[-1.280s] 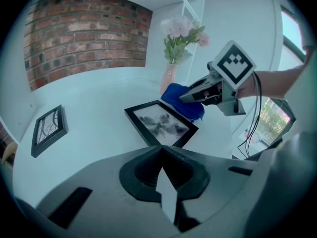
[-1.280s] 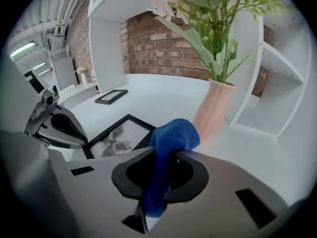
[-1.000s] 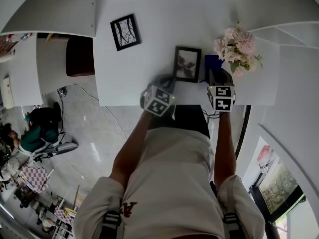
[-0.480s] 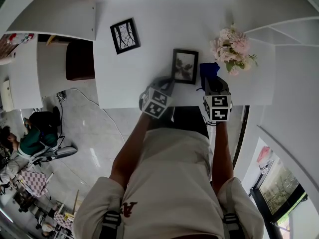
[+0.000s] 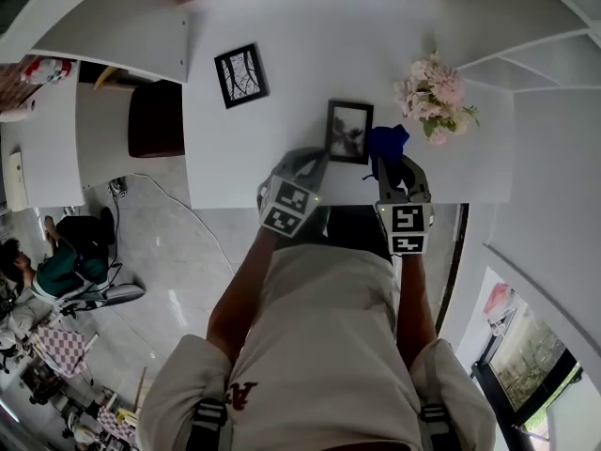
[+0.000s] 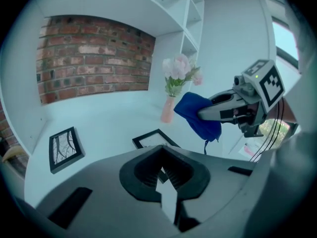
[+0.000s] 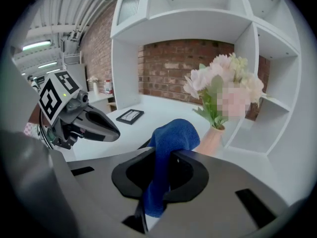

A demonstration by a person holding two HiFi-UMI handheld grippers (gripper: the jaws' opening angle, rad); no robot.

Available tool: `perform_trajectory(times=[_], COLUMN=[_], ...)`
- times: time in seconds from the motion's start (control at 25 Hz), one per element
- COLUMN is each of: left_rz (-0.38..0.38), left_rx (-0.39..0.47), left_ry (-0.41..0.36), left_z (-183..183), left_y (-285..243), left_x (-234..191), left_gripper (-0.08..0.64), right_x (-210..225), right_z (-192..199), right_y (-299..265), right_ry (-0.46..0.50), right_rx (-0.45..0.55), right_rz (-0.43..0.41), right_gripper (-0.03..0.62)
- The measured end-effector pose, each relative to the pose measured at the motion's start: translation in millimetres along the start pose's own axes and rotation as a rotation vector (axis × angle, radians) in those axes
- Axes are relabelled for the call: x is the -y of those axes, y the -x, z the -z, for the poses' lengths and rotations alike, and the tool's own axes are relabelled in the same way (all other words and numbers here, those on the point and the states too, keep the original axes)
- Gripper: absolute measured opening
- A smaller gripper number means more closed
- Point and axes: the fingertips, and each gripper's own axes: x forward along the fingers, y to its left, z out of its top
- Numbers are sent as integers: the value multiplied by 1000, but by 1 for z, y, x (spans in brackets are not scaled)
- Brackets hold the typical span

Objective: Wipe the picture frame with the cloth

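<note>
A small black picture frame (image 5: 348, 132) lies flat near the white desk's front edge; the left gripper view shows this picture frame (image 6: 153, 139) just past the jaws. My right gripper (image 5: 394, 165) is shut on a blue cloth (image 5: 386, 143), which hangs just right of the frame. The cloth (image 7: 171, 138) bulges out of that gripper's (image 7: 163, 168) jaws, and the blue cloth (image 6: 199, 114) shows above the frame's right side. My left gripper (image 5: 315, 163) is at the frame's near left corner, its jaws together on nothing. Seen from the right, the left gripper (image 7: 110, 131) tapers to one closed tip.
A second black frame (image 5: 241, 75) with a line drawing lies at the back left of the desk (image 5: 282, 36). A vase of pink flowers (image 5: 432, 92) stands right of the cloth. White shelves (image 7: 198, 19) rise behind, against a brick wall. A person sits far left on the floor level.
The right gripper has carried the blue cloth left, from beside the flowers to the frame's right edge. Both grippers sit slightly nearer the desk's front edge.
</note>
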Motion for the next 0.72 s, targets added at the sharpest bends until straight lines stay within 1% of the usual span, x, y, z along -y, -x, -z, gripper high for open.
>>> perform_trajectory(times=[0.16,0.32,0.4,0.48,0.6,0.72], left_rz=[-14,-24,-27,-30,-35,-37], left_rx=[65,121,143,158,171,179], left_ry=[-21,-40,-49,-58,-71,-75], left_z=[-26,-48,-58,-66,-73,-76], left_y=[19,38,47,54,59,62], left_x=[0,1,2,3,4,4], left_gripper=[-2,-2,0,-1,-1,-2], right_x=[-5,-10,-12,-16,-20,-24], right_z=[-32,-54,-61,-64,-66,-69], right_y=[15,28,33,36,39,41], right_ry=[14,14,21,50,100,101], right_rx=[91,152,163,152,137,143], right_rz=[11,8,-7,-19,-10,-8], right_gripper=[37,35,34,31,29,29])
